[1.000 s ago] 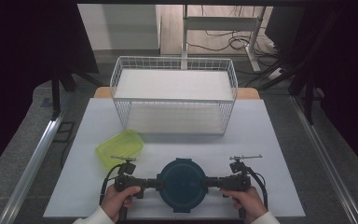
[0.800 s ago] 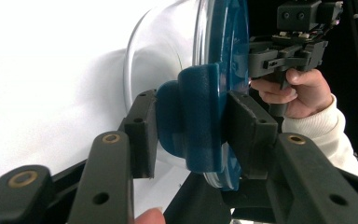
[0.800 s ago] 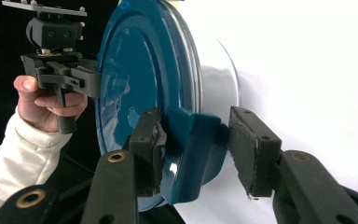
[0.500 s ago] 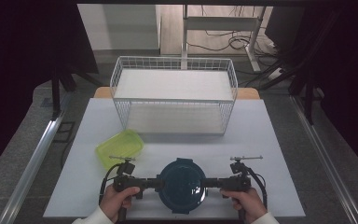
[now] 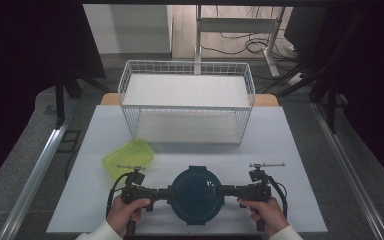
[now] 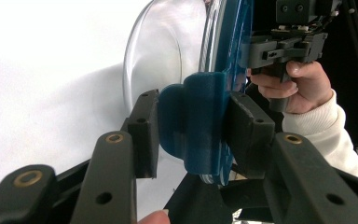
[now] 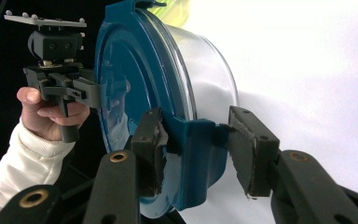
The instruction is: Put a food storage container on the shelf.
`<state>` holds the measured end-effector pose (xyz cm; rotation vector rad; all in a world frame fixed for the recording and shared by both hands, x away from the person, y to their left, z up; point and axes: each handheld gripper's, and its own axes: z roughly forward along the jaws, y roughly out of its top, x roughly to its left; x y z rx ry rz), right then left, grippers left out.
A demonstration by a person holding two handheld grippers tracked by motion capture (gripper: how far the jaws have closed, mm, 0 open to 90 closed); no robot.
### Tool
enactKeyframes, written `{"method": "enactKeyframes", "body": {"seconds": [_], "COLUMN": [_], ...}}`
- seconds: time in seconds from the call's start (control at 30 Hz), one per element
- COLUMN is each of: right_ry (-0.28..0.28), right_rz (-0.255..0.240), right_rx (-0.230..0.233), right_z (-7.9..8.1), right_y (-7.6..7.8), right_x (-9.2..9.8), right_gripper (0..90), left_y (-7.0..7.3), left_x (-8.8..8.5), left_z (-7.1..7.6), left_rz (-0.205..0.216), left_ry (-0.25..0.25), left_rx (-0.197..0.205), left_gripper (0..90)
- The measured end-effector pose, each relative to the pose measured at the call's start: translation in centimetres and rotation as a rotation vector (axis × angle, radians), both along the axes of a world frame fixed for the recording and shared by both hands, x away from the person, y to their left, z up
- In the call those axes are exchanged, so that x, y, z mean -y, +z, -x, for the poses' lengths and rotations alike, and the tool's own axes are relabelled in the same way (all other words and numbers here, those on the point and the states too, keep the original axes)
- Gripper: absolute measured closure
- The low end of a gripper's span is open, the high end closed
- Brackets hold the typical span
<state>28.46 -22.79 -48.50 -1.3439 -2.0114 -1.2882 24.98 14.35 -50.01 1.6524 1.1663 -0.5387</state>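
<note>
Hands grip the two tools at the near edge of the white surface (image 5: 300, 150). Between them sits a round clear container with a dark blue lid (image 5: 196, 194), held from both sides. The left tool (image 5: 161, 193) comes in from the left and its jaws are clamped on the blue latch tab on that side of the lid; in the left gripper view the pads press on either face of the tab (image 6: 200, 126). The right tool (image 5: 228, 191) comes in from the right and is closed in the same way on the opposite latch tab (image 7: 198, 154), with one pad on the lid side and the other on the bowl side. Just beyond the left tool, to the left, lies a yellow-green rectangular tub (image 5: 128, 157), apart from the container. Farther back, across the middle of the surface, stands a white wire basket (image 5: 187, 102), well apart from the container.
</note>
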Motion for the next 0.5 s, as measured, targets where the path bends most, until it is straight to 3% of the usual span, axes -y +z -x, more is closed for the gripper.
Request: {"method": "enactKeyframes", "body": {"seconds": [0.3, 0.5], "right_ry": [0.002, 0.01], "right_rz": [0.004, 0.009], "right_rx": [0.049, 0.089], "right_z": [-1.1, -2.3], "right_y": [2.0, 4.4], "right_x": [-0.4, -0.6], "right_gripper": [56.9, 56.9], "left_y": [1.7, 4.2], "left_x": [-0.3, -0.4], "left_z": [-1.0, -2.1], "left_rz": [0.01, 0.006], "left_ry": [0.012, 0.018], "left_rx": [0.031, 0.075], "left_gripper": [57.8, 57.8]}}
